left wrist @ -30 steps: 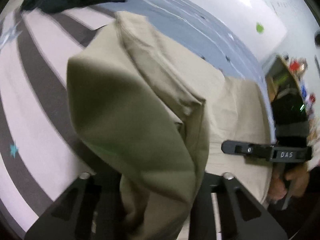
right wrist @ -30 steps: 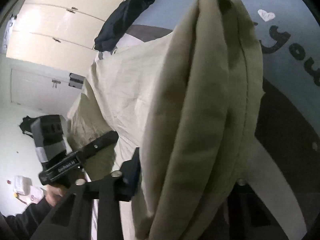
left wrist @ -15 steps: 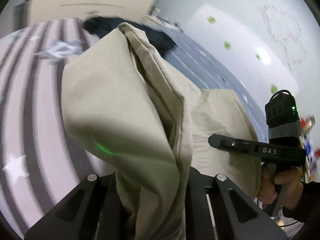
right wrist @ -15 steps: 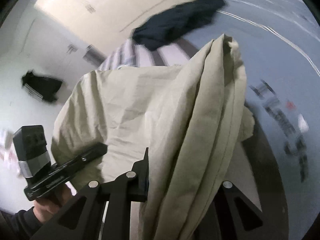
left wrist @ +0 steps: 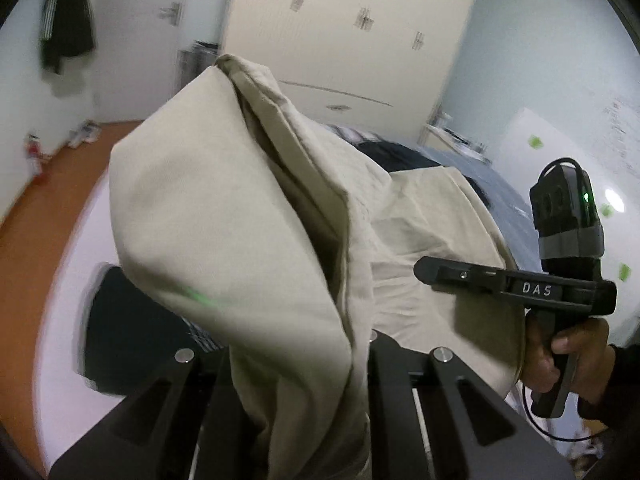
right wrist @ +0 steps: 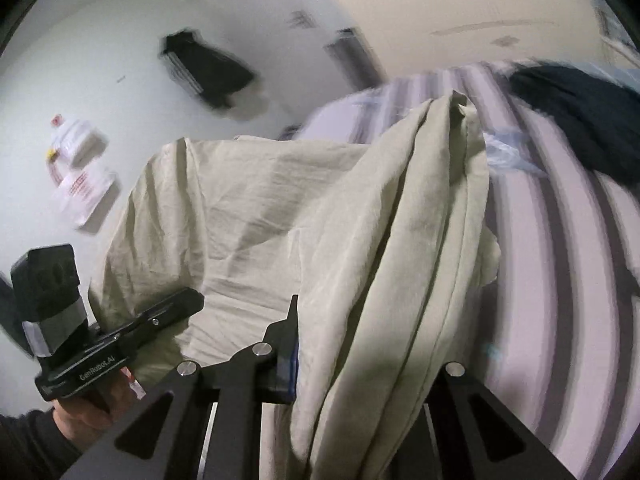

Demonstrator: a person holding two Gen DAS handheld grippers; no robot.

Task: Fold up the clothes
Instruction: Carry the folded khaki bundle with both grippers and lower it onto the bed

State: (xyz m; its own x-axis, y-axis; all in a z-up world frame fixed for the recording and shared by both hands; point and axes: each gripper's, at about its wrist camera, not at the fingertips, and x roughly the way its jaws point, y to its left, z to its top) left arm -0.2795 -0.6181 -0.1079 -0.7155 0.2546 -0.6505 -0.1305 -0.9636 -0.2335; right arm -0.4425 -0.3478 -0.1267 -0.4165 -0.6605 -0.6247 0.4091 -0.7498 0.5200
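Beige garment [left wrist: 240, 240]: held up off the bed between both grippers, cloth spanning from one to the other, bunched and folded over at each grip.

L gripper [left wrist: 296, 360]: jaws closed on a thick gathered fold of the garment; the fold rises in front of the lens and hides approx. the centre of the left wrist view. In the right wrist view this gripper [right wrist: 180, 304] shows at lower left, held by a hand [right wrist: 92, 404] in a dark sleeve, its tip against the cloth.

R gripper [right wrist: 360, 364]: jaws closed on a second bunched fold with a visible hem seam. In the left wrist view it [left wrist: 432, 272] shows at right, marked "DAS", gripped by a hand [left wrist: 560, 360]; the garment hangs behind its tip.

Bed [right wrist: 560, 260]: striped cover, lilac and grey. Dark garment [right wrist: 580, 112] lies on it, well apart from the beige one. A dark patch [left wrist: 132, 328] below the L fold is prob. more dark fabric; too blurred to confirm.

Surroundings: cream wardrobe [left wrist: 352, 20] behind the bed; dark clothing [left wrist: 66, 12] hanging on the wall; orange-brown floor [left wrist: 48, 220].
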